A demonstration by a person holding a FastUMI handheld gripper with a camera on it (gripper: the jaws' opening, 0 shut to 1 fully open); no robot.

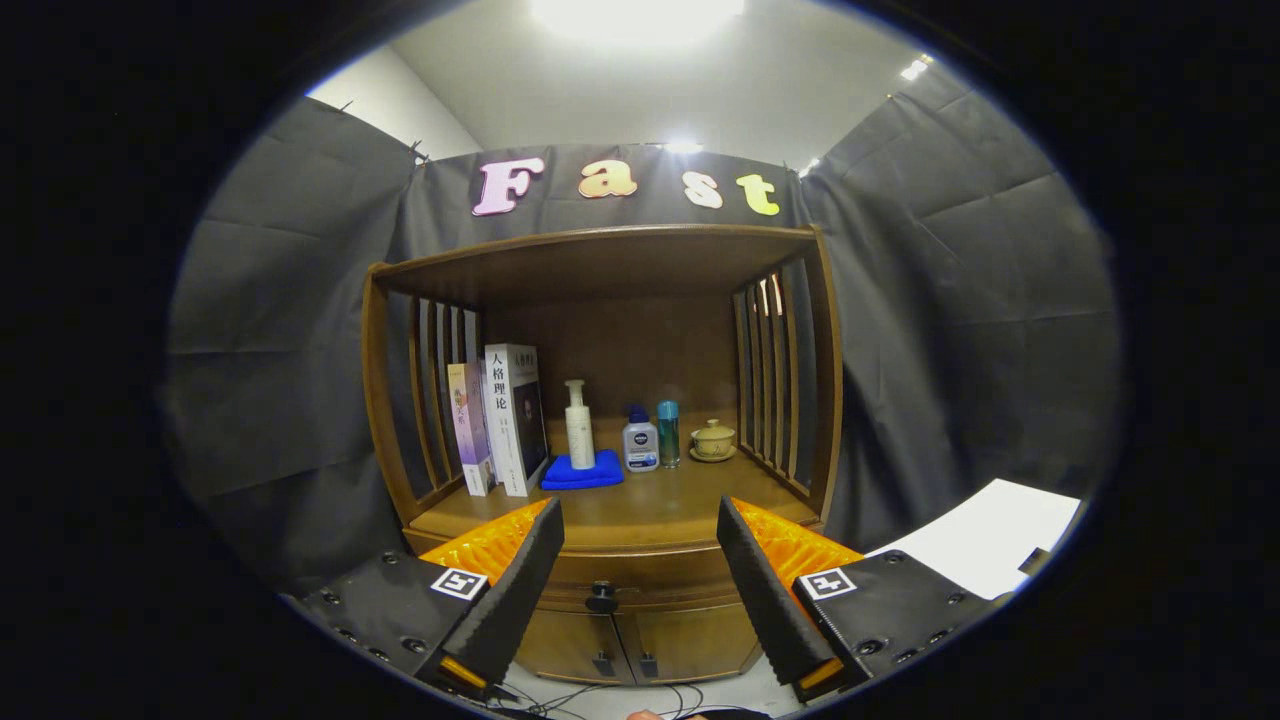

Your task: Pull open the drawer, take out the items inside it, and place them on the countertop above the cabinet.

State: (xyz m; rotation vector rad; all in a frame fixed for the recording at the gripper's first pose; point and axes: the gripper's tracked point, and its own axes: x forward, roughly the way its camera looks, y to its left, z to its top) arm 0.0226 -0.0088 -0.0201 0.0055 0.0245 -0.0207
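Claw (640,520) was spread wide, fingers apart, gripping nothing — hovering in front of the cabinet (600,400). Drawer (640,580) sat shut just ahead, between the fingers, its dark knob (601,598) centred; two lower doors (635,645) below it. Contents not visible. Worktop (650,505) above the drawer carried, beyond the fingers: two upright books (500,420), a white pump bottle (579,425) on a folded blue cloth (583,471), a small blue-capped bottle (640,440), a teal bottle (668,433) and a lidded cup (713,440) on a saucer.
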